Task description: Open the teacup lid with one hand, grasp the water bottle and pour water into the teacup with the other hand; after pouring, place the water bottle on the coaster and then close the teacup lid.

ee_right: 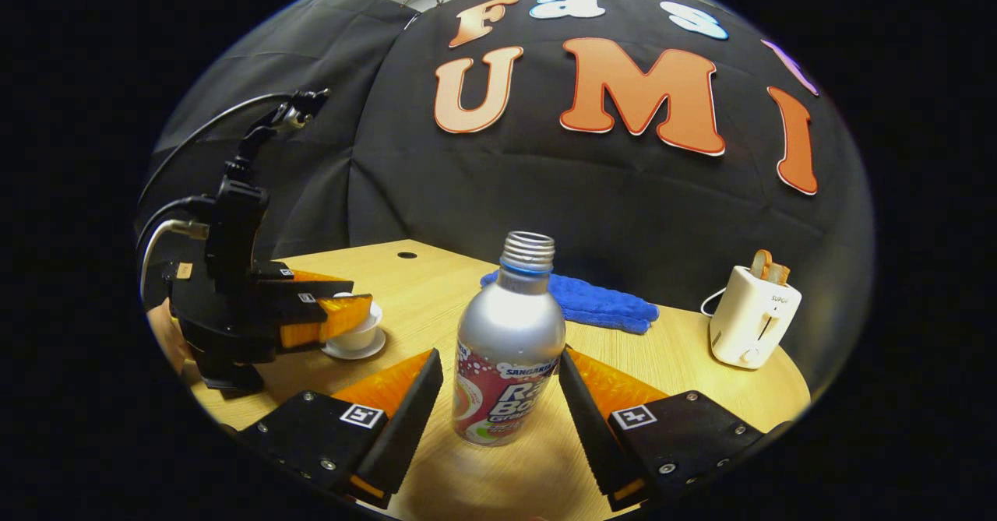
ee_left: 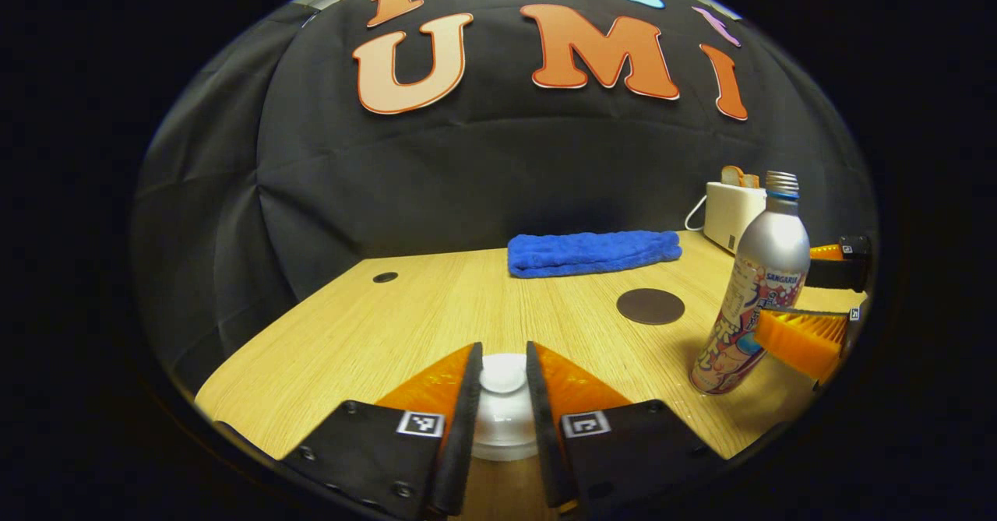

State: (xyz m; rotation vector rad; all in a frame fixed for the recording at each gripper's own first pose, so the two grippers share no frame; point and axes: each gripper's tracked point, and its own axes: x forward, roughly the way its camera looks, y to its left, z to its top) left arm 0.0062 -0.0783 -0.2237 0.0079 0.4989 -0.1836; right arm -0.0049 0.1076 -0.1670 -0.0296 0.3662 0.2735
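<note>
Our left tool [ee_left: 502, 385] is clamped on the lid [ee_left: 502, 373], hiding the cup below. Our right tool [ee_right: 498, 396] stands apart around the bottle [ee_right: 508, 350], its far side unseen.

One water bottle [ee_right: 509, 346]. One teacup [ee_right: 357, 332] with one teacup lid [ee_left: 502, 373], on one saucer [ee_right: 352, 350]. One coaster [ee_left: 650, 306]. One blue towel [ee_left: 593, 252]. One toaster [ee_right: 752, 316], two toast slices [ee_right: 769, 267] inside. Two grippers, two fingers each.
</note>
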